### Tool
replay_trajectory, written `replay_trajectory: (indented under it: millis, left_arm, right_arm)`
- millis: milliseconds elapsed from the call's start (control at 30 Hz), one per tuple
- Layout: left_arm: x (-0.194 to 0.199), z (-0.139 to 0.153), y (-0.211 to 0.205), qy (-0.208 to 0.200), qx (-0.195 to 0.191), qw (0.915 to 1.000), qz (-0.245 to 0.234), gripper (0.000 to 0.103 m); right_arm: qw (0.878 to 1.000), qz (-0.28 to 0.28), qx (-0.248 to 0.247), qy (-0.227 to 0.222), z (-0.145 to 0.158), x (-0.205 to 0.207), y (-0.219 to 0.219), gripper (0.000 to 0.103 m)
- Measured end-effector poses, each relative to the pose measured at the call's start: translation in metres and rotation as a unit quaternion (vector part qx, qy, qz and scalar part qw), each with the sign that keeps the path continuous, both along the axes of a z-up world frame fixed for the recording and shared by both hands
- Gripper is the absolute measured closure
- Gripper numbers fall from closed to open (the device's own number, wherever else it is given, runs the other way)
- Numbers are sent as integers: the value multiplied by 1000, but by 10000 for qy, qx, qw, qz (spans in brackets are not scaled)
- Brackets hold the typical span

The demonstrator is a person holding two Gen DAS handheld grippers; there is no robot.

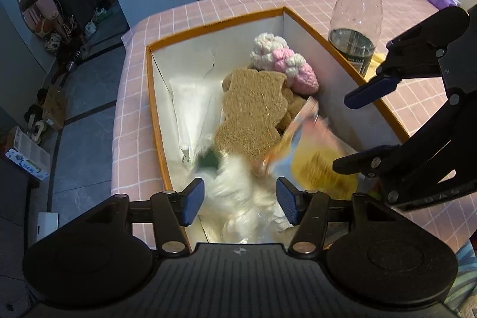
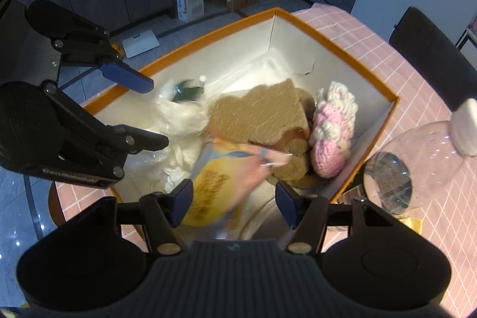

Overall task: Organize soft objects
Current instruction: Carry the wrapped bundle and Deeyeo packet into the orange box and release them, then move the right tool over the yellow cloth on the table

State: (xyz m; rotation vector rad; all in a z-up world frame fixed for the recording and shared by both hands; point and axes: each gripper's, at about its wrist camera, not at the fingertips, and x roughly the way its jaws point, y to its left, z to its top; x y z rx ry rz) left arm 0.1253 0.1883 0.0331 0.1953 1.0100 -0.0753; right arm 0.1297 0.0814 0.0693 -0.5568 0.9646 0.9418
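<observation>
Pink checked tablecloth (image 1: 208,11), grey floor (image 1: 86,97)

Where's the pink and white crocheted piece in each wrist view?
Left wrist: crocheted piece lies upper centre, in the box's far corner beyond the loofah pad.
Right wrist: crocheted piece lies right of centre, against the box's right wall.
Shared landmark: the clear bottle outside the box.

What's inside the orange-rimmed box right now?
Inside the box: a tan loofah pad, pink-white crochet piece, white plastic bags and a blurred yellow packet. Whatever lies beneath them is covered.
</observation>
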Motion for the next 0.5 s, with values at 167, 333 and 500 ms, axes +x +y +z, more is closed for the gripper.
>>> replay_trajectory:
  millis: [167,333,500]
  left_arm:
    - [7,-14,2,26,108,9998,148,75]
    - [12,-21,7,-14,96,9996,268,79]
    - [5,-15,5,-168,109,9993,324,79]
  right_arm:
    - [9998,36,-132,162,-18,1,4,78]
    - [9993,6,-213,305,-33,2,9,87]
    - [9994,-77,-99,307,-33,1,3,87]
